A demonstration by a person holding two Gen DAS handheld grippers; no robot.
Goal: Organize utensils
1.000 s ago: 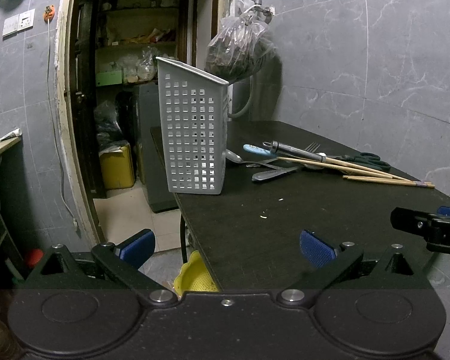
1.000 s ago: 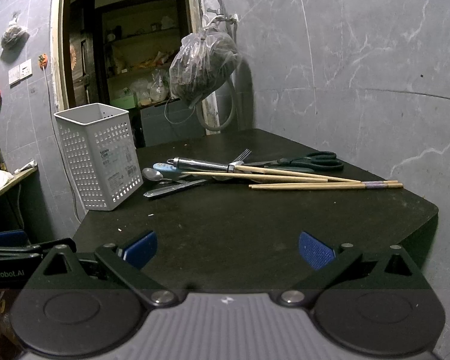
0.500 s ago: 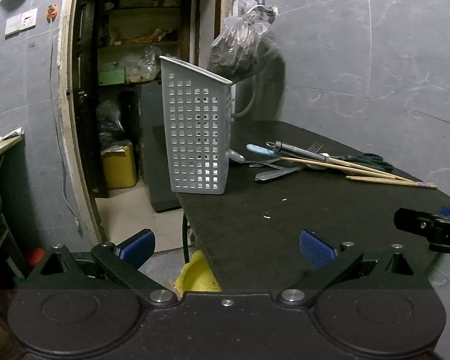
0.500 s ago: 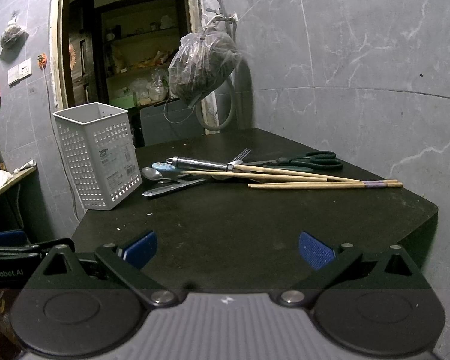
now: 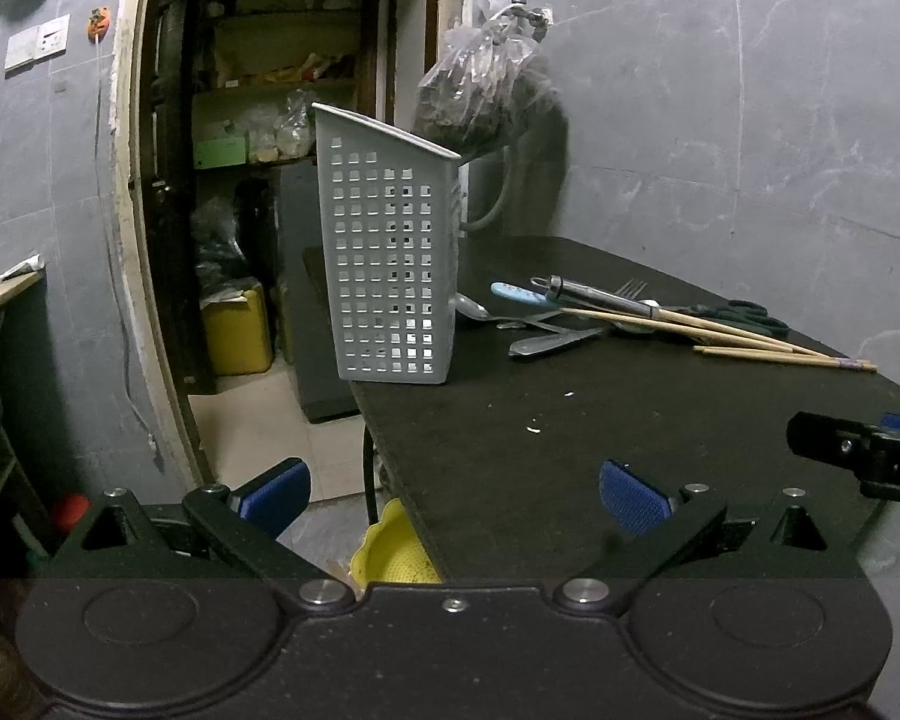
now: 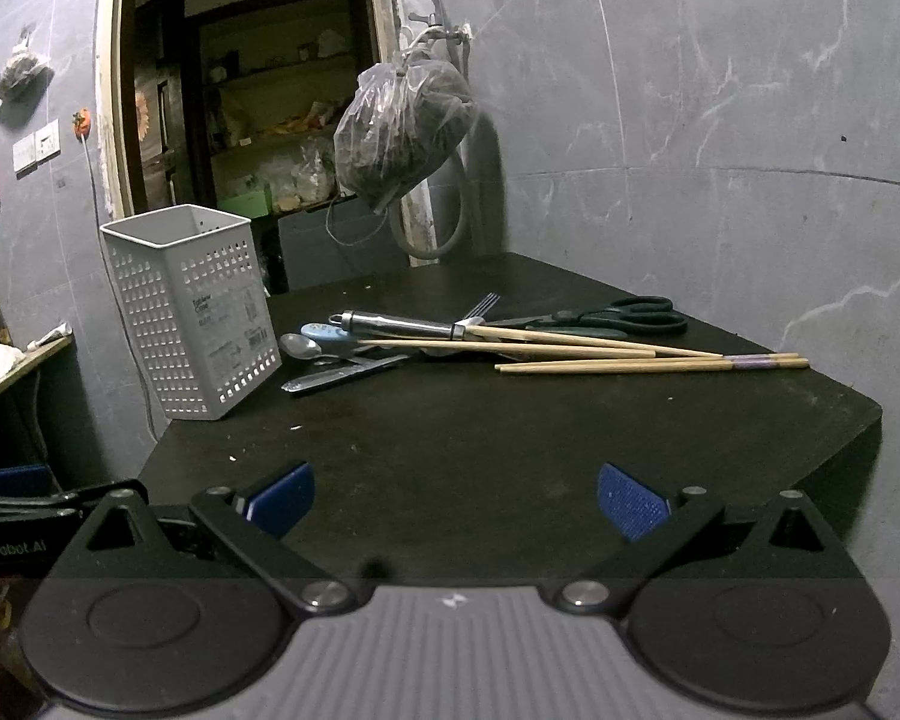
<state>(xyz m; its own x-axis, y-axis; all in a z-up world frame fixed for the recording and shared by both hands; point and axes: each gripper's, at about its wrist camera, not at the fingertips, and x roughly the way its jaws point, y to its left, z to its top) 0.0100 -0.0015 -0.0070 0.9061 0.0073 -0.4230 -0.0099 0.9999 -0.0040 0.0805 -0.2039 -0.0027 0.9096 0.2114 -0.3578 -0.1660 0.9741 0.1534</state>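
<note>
A modest home kitchen corner with grey marble-look wall tiles (image 6: 720, 120). A dark doorway opens onto cluttered wooden pantry shelves (image 5: 270, 84) of packets, with a yellow plastic jerrycan (image 5: 237, 330) on the floor. A clear plastic bag of dark contents (image 6: 402, 132) hangs from a wall tap. On the black table (image 6: 510, 438) stands a white perforated plastic utensil holder (image 6: 192, 312).

A plastic bag (image 6: 403, 131) hangs beside the doorway (image 5: 258, 180); a yellow container (image 5: 237, 333) sits beyond.
</note>
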